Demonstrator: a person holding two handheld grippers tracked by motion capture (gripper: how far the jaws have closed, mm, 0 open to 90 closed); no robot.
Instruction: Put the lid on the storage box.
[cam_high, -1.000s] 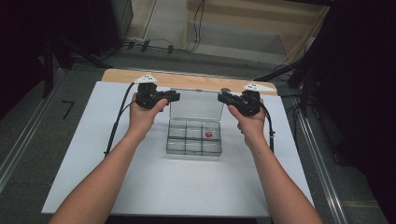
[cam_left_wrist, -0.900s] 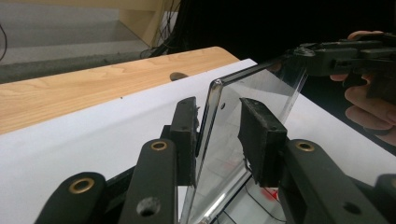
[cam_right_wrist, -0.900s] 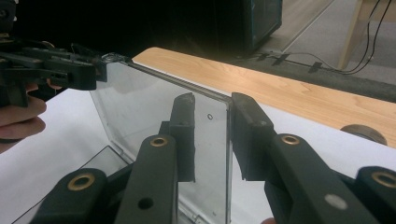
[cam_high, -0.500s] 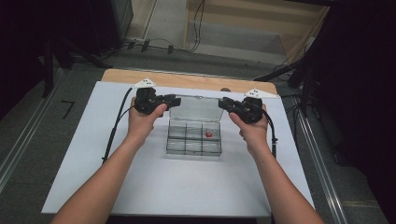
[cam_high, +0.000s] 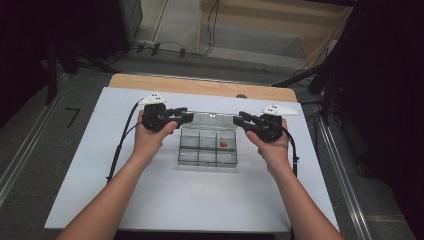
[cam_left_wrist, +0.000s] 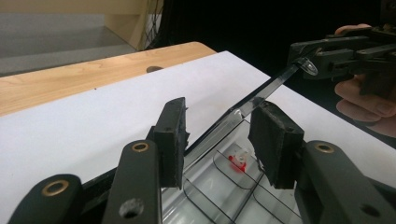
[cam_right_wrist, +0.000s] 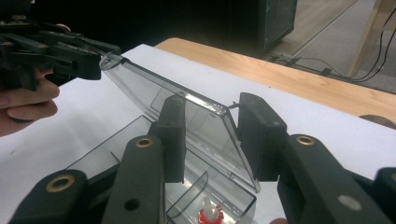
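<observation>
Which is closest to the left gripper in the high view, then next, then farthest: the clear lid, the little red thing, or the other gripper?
From the left gripper:
1. Clear lid, right beside its jaws.
2. Red thing, in the box's right compartment.
3. Right gripper, at the lid's far end.

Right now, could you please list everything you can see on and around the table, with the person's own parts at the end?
Clear plastic compartment box: one, transparent, middle of the white sheet.
Clear hinged lid: one, transparent, raised at the box's far edge, its ends between the two grippers' fingers.
Small red-and-white piece: one, in a far-row compartment toward the right.
White sheet: one, covering the table.
Wooden tabletop: one, light brown, bare strip at the far edge.
Black cables: several, on the floor beyond the table.
Left gripper: black, jaws just opening, lid end between them.
Right gripper: black, jaws just opening, lid end between them.
</observation>
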